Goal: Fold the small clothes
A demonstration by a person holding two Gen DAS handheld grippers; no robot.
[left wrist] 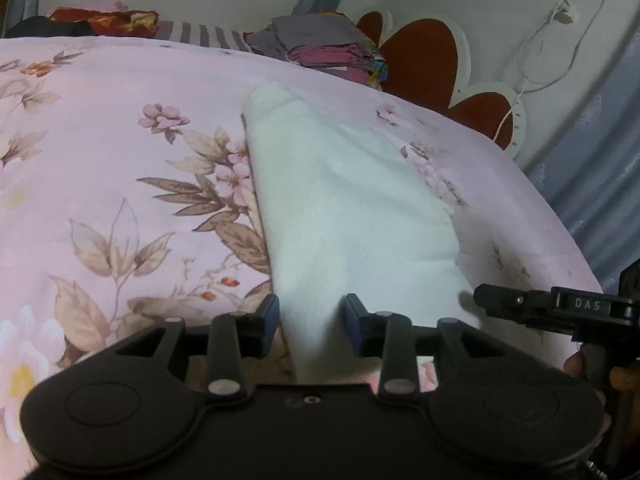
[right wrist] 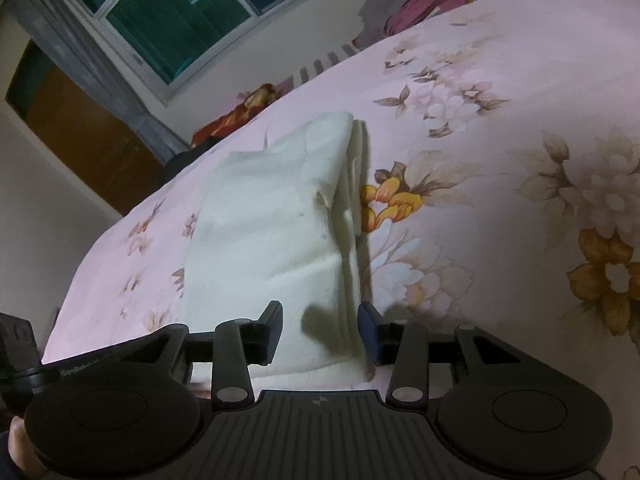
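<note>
Left fingers: the left gripper (left wrist: 311, 322) stands parted over the near end of the white garment (left wrist: 344, 208); the cloth lies in the gap but neither pad presses it, so it is released.
Right fingers: the right gripper (right wrist: 320, 332) is also spread, its jaws straddling the folded edge without pinching; nothing is held.
Neighbour tool: in the left wrist view the right gripper's tip pokes in at 3 o'clock, just beside the garment's near corner.
Garment place: it rests on the pink floral bedsheet (left wrist: 120, 120), a narrow folded strip with stacked layers showing along its right edge in the right wrist view (right wrist: 276, 232).
Long axis: it runs away from both grippers, from 6 o'clock toward 12 o'clock, the far end narrowing and leaning slightly to 11 in the left wrist view.
Risk: I'd say the loose layers could slide apart if one gripper pinches only the top ply, because the edge is thick and uneven.
Risk two: the soft sheet may bunch up and get pinched along with the cloth.
Beyond: a pile of folded clothes (left wrist: 328, 48) sits at 12 o'clock, well apart.
</note>
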